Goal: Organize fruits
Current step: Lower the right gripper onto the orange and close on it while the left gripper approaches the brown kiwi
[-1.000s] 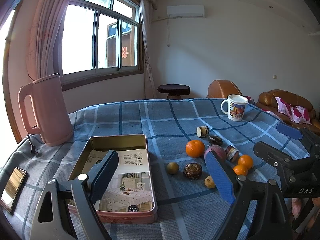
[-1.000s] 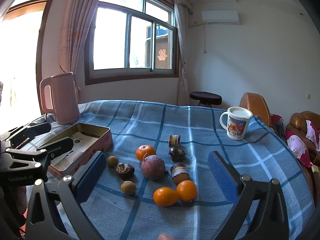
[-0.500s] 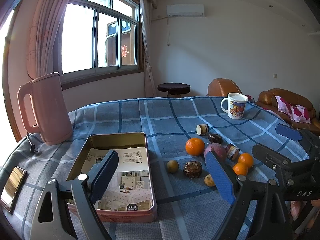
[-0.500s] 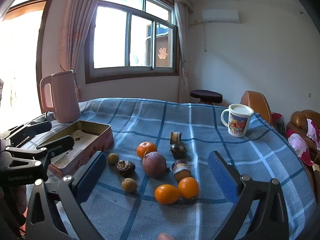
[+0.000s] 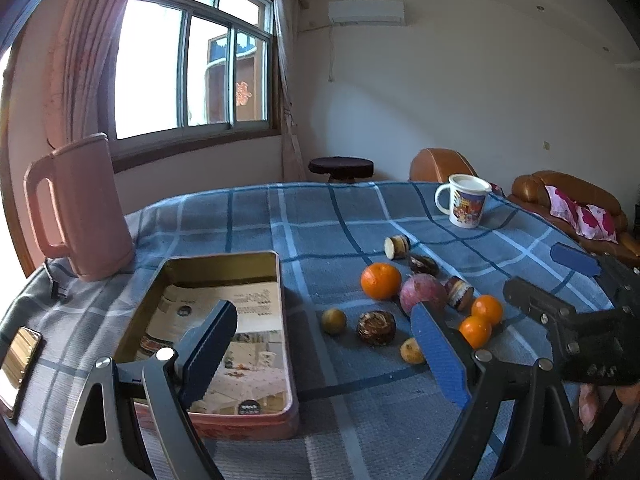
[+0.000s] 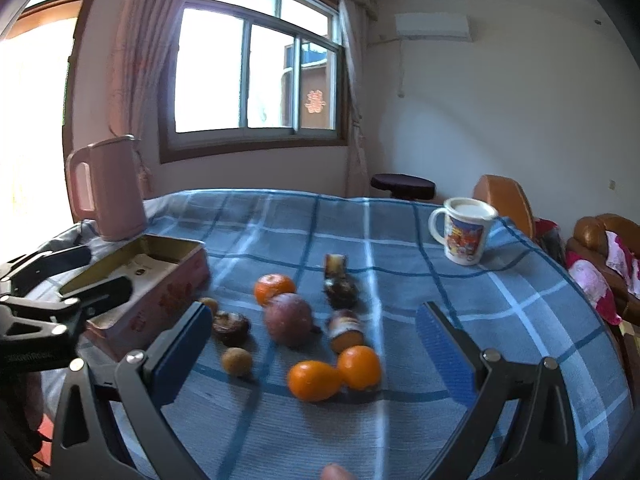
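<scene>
Several fruits lie on the blue checked cloth: an orange (image 5: 380,280) (image 6: 274,288), a purple passion fruit (image 5: 422,298) (image 6: 288,319), two small oranges (image 5: 476,330) (image 6: 334,372), small brownish fruits (image 5: 333,321) (image 6: 237,361) and cut dark pieces (image 5: 376,322) (image 6: 230,325). An open metal tin (image 5: 256,256) (image 6: 160,300) sits to their left. My left gripper (image 5: 324,354) is open and empty above the tin's right side. My right gripper (image 6: 314,350) is open and empty, hovering over the fruits.
A pink kettle (image 5: 76,208) (image 6: 108,188) stands at the back left. A printed mug (image 5: 464,200) (image 6: 466,236) stands at the back right. A phone (image 5: 18,360) lies at the left edge. Brown sofas (image 5: 568,200) lie beyond the table.
My right gripper has moved forward and down toward the fruits. My left gripper has shifted only slightly. Both stay open.
</scene>
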`<action>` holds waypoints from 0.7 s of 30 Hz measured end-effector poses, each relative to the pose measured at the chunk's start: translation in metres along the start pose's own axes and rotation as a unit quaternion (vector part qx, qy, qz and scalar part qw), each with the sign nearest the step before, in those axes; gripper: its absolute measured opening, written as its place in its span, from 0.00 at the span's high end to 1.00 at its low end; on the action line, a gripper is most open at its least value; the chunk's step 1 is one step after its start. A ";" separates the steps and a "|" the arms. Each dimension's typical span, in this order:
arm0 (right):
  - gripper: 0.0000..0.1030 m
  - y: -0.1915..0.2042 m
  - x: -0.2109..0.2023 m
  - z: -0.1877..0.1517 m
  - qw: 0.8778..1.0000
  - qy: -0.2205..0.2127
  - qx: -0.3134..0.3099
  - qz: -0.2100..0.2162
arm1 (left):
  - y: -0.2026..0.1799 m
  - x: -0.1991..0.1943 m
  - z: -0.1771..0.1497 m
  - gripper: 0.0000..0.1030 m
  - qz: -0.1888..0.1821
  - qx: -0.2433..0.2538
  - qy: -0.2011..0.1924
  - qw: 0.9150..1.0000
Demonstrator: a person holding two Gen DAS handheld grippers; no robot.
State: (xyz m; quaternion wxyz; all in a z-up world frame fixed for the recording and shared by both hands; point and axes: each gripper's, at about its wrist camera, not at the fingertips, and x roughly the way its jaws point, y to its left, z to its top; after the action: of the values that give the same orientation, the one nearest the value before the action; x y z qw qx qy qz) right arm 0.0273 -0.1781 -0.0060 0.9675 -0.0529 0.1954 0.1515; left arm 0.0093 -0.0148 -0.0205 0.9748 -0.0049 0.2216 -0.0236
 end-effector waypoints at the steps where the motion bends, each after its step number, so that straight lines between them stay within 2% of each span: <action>1: 0.00 -0.004 0.002 -0.001 1.000 0.001 0.002 -0.007 | -0.002 0.004 -0.002 0.13 -0.004 0.000 0.007 1.000; 4: 0.00 -0.023 0.009 -0.009 0.999 0.009 0.017 -0.038 | -0.010 0.014 -0.008 0.13 -0.019 0.004 0.025 1.000; 6: 0.00 -0.041 0.016 -0.016 0.998 0.019 0.041 -0.044 | -0.015 0.022 -0.011 0.13 -0.033 0.005 0.038 0.999; 8: 0.05 -0.056 0.024 -0.021 0.997 0.033 0.063 -0.044 | -0.021 0.030 -0.014 0.13 -0.045 0.006 0.054 0.998; 10: 0.20 -0.061 0.030 -0.023 0.996 0.049 0.069 -0.041 | -0.028 0.036 -0.017 0.13 -0.056 0.010 0.067 0.996; 14: 0.23 -0.065 0.047 -0.028 0.994 0.083 0.073 -0.022 | -0.037 0.045 -0.017 0.13 -0.068 0.018 0.080 0.994; 17: 0.29 -0.063 0.055 -0.029 0.992 0.103 0.067 -0.013 | -0.040 0.054 -0.016 0.13 -0.074 0.019 0.093 0.993; 18: 0.32 -0.062 0.058 -0.029 0.992 0.109 0.064 -0.010 | -0.041 0.056 -0.016 0.18 -0.076 0.020 0.094 0.992; 19: 0.36 -0.061 0.060 -0.030 0.991 0.116 0.061 -0.006 | -0.043 0.059 -0.016 0.28 -0.079 0.022 0.098 0.992; 21: 0.38 -0.060 0.062 -0.030 0.991 0.124 0.056 0.004 | -0.045 0.065 -0.017 0.39 -0.090 0.020 0.113 0.989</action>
State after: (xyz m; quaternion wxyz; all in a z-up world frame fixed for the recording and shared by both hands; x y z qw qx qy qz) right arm 0.0898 -0.2227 -0.0557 0.9366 -0.0166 0.3223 0.1361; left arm 0.0587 -0.0626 -0.0628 0.9374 -0.0026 0.3282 -0.1164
